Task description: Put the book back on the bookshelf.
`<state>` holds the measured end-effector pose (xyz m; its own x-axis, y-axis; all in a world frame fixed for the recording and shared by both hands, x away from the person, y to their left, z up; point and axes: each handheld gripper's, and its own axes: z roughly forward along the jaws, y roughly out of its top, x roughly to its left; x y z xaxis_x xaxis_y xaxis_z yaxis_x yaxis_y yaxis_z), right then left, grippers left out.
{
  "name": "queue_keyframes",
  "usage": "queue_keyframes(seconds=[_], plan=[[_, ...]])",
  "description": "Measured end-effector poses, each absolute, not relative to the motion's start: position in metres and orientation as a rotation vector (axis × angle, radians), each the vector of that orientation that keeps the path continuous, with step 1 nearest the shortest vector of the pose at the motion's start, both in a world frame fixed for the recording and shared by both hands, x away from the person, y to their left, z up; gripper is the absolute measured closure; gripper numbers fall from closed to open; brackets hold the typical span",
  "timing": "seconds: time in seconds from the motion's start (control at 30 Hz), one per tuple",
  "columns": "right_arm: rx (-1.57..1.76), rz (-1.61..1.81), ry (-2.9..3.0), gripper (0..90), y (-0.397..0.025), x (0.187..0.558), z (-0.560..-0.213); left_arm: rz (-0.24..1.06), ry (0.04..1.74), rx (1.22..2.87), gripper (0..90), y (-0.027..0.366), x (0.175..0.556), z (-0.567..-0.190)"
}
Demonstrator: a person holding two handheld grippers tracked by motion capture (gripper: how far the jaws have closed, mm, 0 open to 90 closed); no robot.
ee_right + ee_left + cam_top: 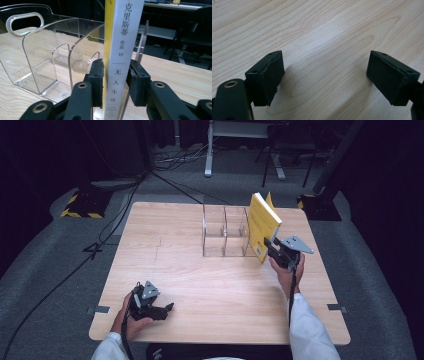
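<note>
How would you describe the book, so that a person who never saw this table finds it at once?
Start from the wooden table and go to the clear rack near its far edge. The book stands tilted at the rack's right end, with the right tongs shut on its spine. It is the table's one yellow thing; the spine is white with printed characters.
</note>
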<state>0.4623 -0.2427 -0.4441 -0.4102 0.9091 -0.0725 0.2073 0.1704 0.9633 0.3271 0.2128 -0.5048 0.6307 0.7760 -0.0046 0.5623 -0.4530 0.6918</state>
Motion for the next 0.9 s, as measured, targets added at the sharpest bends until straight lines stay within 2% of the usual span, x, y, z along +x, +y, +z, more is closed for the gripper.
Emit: queue_keyframes(seconds=[0.1,0.17,0.73,0.9], plan=[[1.079,1.288,1.737,65.7,-0.249,0.461,-0.445,0.412,1.042,2.182,15.4,0.213,0.327,-0.505],[1.117,1.296,1.715,61.4,-0.254,0.461,-0.446,0.412,1.041,2.182,15.4,0.213,0.327,-0.505],[1.112,1.268,1.785,56.8,-0.264,0.462,-0.447,0.411,1.043,2.186,15.2,0.212,0.328,-0.504],[1.097,1.254,1.827,52.2,-0.268,0.461,-0.447,0.411,1.043,2.186,15.2,0.212,0.328,-0.504]])
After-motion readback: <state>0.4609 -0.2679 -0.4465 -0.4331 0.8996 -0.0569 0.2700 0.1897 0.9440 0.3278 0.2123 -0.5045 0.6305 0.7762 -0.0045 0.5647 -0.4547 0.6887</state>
